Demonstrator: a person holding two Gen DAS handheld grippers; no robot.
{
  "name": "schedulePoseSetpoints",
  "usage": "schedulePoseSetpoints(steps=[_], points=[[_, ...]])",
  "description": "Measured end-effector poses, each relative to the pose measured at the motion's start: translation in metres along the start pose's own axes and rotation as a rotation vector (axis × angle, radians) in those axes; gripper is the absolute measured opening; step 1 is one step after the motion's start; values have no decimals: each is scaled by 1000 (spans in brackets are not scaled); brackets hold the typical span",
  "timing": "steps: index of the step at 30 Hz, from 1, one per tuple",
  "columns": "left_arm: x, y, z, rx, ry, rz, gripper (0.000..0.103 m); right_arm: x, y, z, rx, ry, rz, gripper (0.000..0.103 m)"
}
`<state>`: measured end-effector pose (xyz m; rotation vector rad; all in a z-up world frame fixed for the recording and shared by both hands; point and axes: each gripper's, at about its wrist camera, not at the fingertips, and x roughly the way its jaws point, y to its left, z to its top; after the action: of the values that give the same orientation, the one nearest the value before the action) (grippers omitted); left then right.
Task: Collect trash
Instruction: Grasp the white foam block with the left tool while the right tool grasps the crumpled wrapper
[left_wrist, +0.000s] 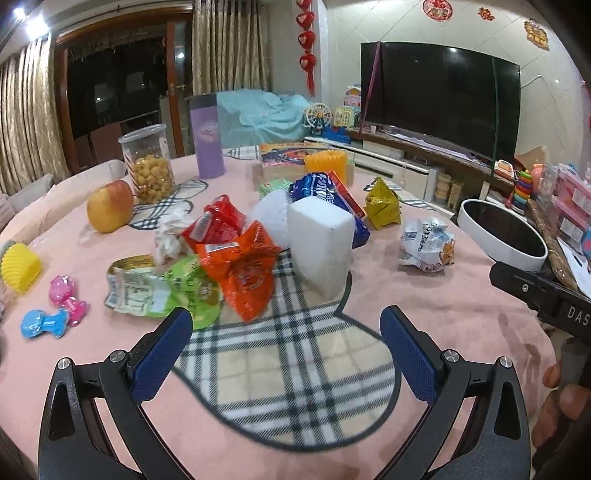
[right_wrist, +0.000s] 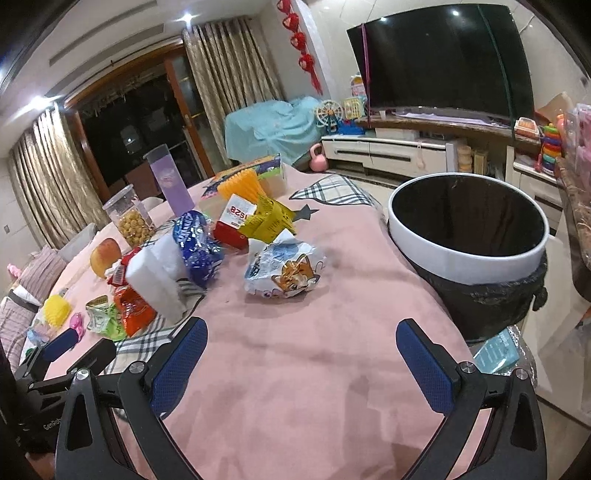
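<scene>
Trash lies in a pile on the pink cloth: an orange wrapper (left_wrist: 243, 273), a red wrapper (left_wrist: 218, 225), a green packet (left_wrist: 166, 291), a white foam block (left_wrist: 319, 243), a blue bag (left_wrist: 328, 192), a yellow foil wrapper (left_wrist: 382, 203) and a crumpled white wrapper with a cat print (left_wrist: 426, 243), which also shows in the right wrist view (right_wrist: 284, 269). A white-rimmed bin (right_wrist: 469, 236) with a black liner stands at the table's right edge. My left gripper (left_wrist: 286, 347) is open and empty, just short of the pile. My right gripper (right_wrist: 301, 362) is open and empty, short of the cat wrapper.
An apple (left_wrist: 110, 206), a jar of snacks (left_wrist: 149, 164), a purple bottle (left_wrist: 207, 136), a book (left_wrist: 291, 151), a yellow cupcake mould (left_wrist: 20, 266) and small pink and blue toys (left_wrist: 55, 310) also sit on the table. A TV (left_wrist: 439, 99) stands behind.
</scene>
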<state>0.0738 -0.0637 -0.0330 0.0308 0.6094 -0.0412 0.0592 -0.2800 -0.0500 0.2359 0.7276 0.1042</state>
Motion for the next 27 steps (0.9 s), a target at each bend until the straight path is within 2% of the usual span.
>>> schedulePoseSetpoints(steps=[5,16,18,19,20,21,22,23,24,26,27], points=[[18,-7,10,-7,29,-1,103,16,-4,12,8,34,33,101],[55,-19,34,-27,66,22,101,59,-9,31,24,130,65,89],[62,-21,35,-17,81,24,91,69,-12,34,38,152,69,86],[68,-21,35,-19,102,16,80,73,-12,35,44,162,71,85],[74,-20,35,-28,127,-2,64,77,-14,36,49,173,76,83],[77,-19,35,-34,141,-15,56,81,-16,37,56,183,82,79],[81,-18,34,-44,159,-46,43,84,-17,37,62,193,89,75],[81,-17,33,-50,162,-79,35,87,-18,37,65,203,100,64],[79,-18,34,-44,157,-81,35,89,-18,36,69,210,120,51],[74,-20,33,-34,144,-83,32,88,-12,35,65,205,140,38],[70,-20,33,-32,137,-89,31,84,-11,34,57,194,140,36]])
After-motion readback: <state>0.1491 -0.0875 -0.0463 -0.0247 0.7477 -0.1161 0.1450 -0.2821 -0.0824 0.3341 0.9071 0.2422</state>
